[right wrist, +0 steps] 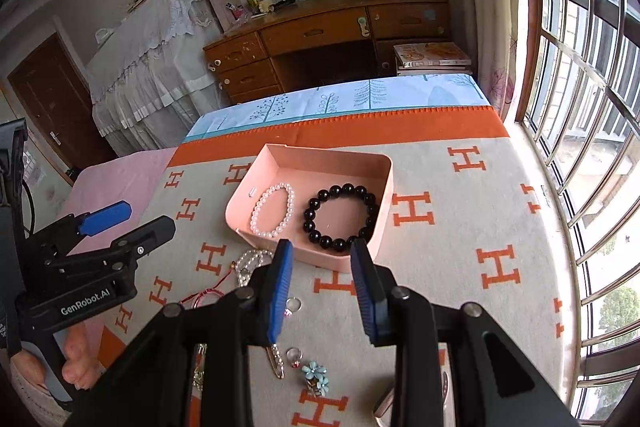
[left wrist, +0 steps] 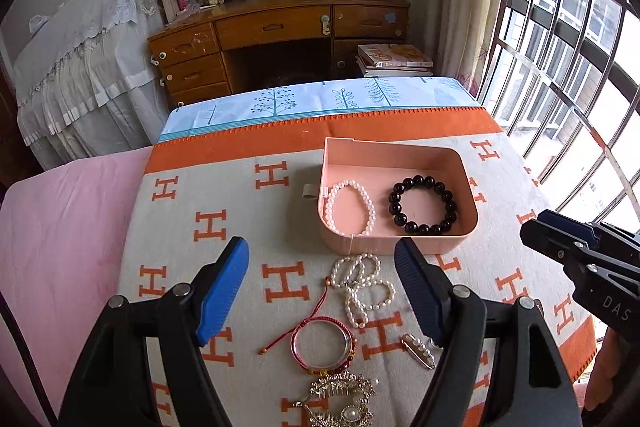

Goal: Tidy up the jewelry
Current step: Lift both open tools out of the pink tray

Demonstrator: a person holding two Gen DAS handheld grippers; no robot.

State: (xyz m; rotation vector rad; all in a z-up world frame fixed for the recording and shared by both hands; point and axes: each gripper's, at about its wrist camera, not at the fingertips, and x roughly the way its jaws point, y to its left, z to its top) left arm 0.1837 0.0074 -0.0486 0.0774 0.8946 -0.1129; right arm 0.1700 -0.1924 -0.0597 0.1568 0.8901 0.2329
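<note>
Blue-padded left tongs [left wrist: 322,291] stand wide apart, empty, above a heap of pearl strands [left wrist: 362,283]; right tongs [right wrist: 322,281] stand narrowly apart, empty. A gold hair clip [left wrist: 340,403] is cut off below. Beyond, a pink tray [left wrist: 340,243] holds a pearl bracelet [left wrist: 352,207] beside a black bead bracelet [left wrist: 422,205], on an orange-and-cream blanket [left wrist: 224,187]; a wooden desk [left wrist: 280,27] stands behind.
</note>
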